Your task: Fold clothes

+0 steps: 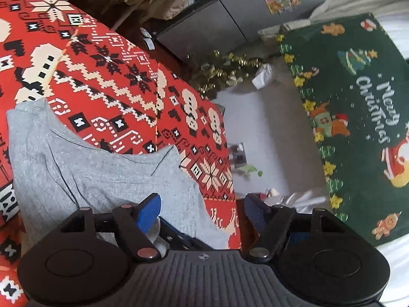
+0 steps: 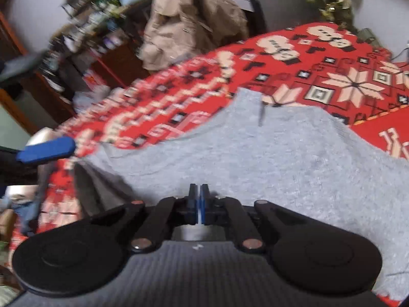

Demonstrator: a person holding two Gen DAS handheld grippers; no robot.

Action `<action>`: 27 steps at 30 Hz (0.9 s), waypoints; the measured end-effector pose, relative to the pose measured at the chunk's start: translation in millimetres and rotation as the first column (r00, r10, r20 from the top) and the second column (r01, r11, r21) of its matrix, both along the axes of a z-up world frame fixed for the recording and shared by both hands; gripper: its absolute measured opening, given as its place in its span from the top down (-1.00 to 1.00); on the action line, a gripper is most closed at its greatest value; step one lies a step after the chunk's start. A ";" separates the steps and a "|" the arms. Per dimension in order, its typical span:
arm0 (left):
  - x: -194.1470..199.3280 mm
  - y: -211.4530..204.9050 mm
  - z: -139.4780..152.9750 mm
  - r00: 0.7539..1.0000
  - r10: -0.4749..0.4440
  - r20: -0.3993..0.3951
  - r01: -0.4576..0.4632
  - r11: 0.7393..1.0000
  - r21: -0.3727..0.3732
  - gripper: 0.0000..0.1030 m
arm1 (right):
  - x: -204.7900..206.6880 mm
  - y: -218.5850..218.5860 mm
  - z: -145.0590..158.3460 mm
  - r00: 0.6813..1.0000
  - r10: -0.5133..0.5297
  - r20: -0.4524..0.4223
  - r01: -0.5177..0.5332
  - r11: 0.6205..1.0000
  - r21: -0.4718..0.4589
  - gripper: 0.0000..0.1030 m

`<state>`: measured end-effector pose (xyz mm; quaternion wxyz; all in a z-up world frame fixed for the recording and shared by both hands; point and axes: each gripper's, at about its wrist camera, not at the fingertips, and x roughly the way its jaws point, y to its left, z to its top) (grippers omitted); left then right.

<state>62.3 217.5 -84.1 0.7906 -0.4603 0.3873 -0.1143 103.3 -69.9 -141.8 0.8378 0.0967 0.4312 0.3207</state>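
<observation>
A grey knit garment [image 1: 84, 176] lies on a table covered with a red Christmas-pattern cloth [image 1: 107, 81]. My left gripper [image 1: 203, 213] is open above the garment's near edge. Its left finger [image 1: 149, 212] is over the grey fabric and its right finger [image 1: 255, 215] is past the table edge, with nothing between them. In the right wrist view the grey garment [image 2: 268, 158] spreads ahead, with a dark fold at its left side. My right gripper [image 2: 198, 199] is shut, a thin pale strip of the fabric pinched between its pads. One blue finger of the left gripper [image 2: 46, 149] shows at far left.
The red cloth [image 2: 332, 71] ends at the table edge to the right of the left gripper. Beyond it are a grey floor [image 1: 268, 128], a green "Merry Christmas" mat [image 1: 358, 117] and gold tinsel [image 1: 225, 69]. A beige coat [image 2: 189, 18] hangs behind the table beside cluttered shelves [image 2: 84, 20].
</observation>
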 end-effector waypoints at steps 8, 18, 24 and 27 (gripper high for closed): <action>12.2 -21.0 -11.2 0.996 -0.076 -0.037 0.077 0.997 0.032 -0.37 | -31.4 7.6 20.4 0.971 0.169 0.169 -0.160 0.985 -0.067 0.39; 5.5 -21.2 -1.9 0.997 -0.073 -0.020 0.074 0.995 0.064 -0.36 | -4.0 46.0 2.3 0.976 0.203 0.077 -0.195 0.976 -0.102 0.97; -17.3 -11.1 39.2 0.993 -0.066 0.094 0.053 0.989 0.141 -0.37 | 4.4 24.2 -3.6 0.996 0.084 0.007 -0.084 0.996 -0.030 0.93; -32.3 -11.7 35.7 0.995 -0.077 0.066 0.060 0.973 0.224 -0.37 | 8.6 13.3 -6.5 0.999 0.025 -0.031 -0.025 1.000 0.004 0.71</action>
